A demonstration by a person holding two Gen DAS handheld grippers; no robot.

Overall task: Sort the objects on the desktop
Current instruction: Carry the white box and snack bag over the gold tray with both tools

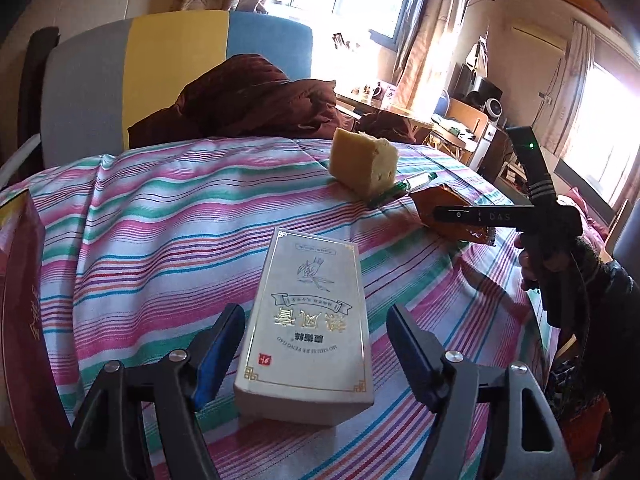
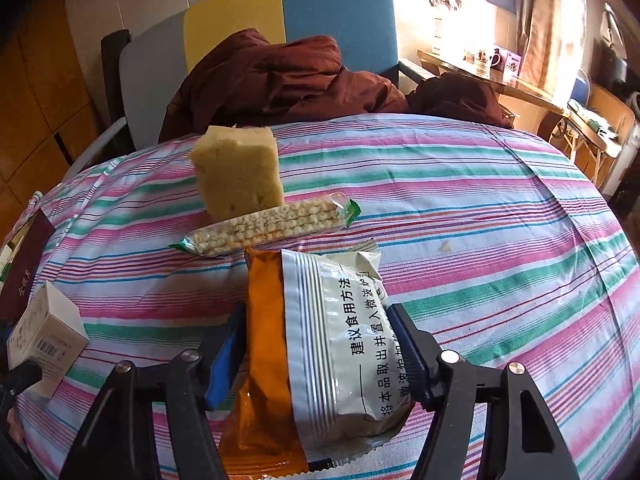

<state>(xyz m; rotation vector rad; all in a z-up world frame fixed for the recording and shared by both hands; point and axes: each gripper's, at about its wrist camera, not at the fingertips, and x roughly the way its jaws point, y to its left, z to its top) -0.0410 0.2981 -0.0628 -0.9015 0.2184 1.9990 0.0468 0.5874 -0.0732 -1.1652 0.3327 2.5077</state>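
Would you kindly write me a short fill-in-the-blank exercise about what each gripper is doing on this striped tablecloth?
The left gripper is open around a white ____ lying flat.
The right gripper brackets an orange and ____ snack packet.
The yellow sponge block stands just behind a wrapped ____ bar.
The cloth on the table is ____.

Missing words: box; white; wafer; striped

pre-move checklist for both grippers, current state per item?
1. White box lies between the left gripper fingers: ok.
2. Left jaws closed on box: not ok, gaps on both sides.
3. Orange-and-white snack packet sits between the right gripper fingers: ok.
4. Right grip firm: cannot tell, pads look against the packet.
5. Yellow sponge block and wafer pack clear of the packet: ok, apart beyond it.
6. Drop-off spot visible: not ok.
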